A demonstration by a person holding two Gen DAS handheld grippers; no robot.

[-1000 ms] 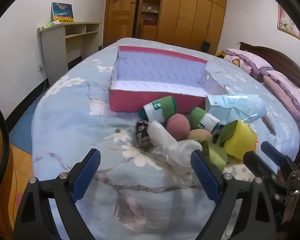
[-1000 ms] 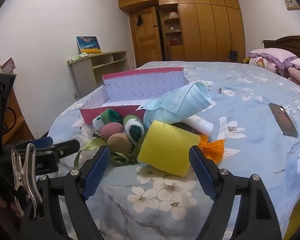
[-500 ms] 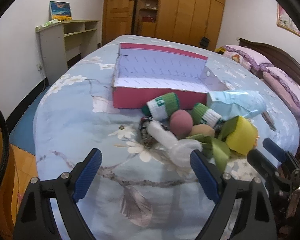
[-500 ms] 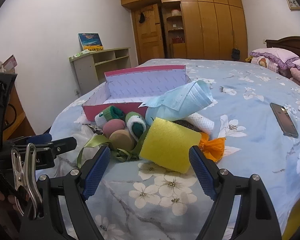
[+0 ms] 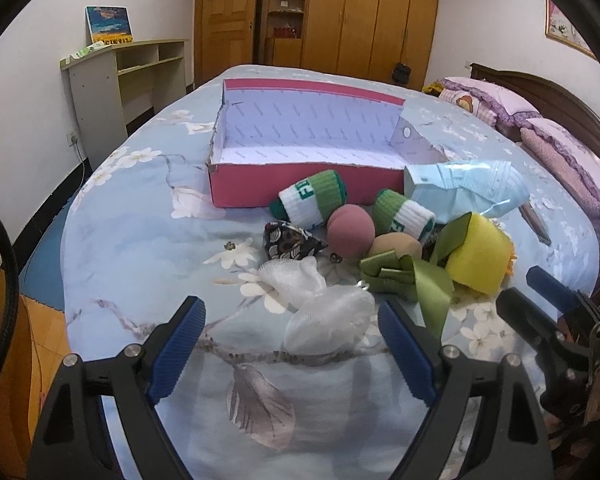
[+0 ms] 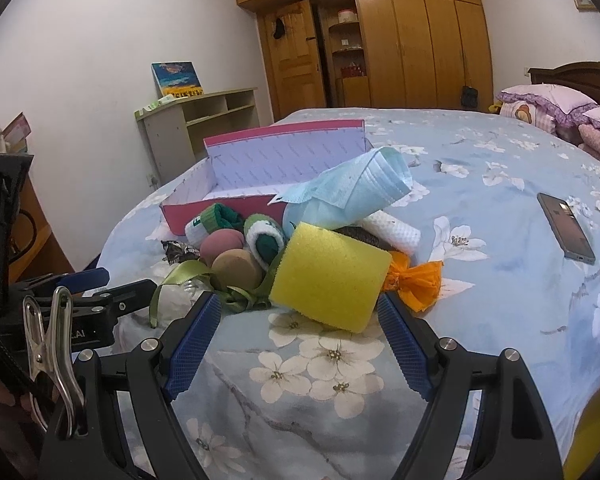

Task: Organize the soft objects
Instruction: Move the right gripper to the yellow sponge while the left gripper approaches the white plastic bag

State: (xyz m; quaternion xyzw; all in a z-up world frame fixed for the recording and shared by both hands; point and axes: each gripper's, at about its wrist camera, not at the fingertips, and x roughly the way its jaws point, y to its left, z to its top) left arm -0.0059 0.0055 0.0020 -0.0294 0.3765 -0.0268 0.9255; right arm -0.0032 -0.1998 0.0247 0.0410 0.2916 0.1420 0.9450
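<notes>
Left gripper: jaws spread wide, nothing held, low over the bed; white mesh pouf lies between and just ahead of its fingertips, long axis running away from the gripper and slightly leftward. Beyond it: patterned pouch, pink ball, tan ball, two rolled green-and-white socks, green ribbon. Red box farthest ahead, open top, long axis crosswise to the gripper. Right gripper: jaws likewise apart, empty; yellow sponge just ahead between the fingertips, long axis crosswise, tilted. Blue mask behind the sponge; orange cloth to its right; phone far right.
</notes>
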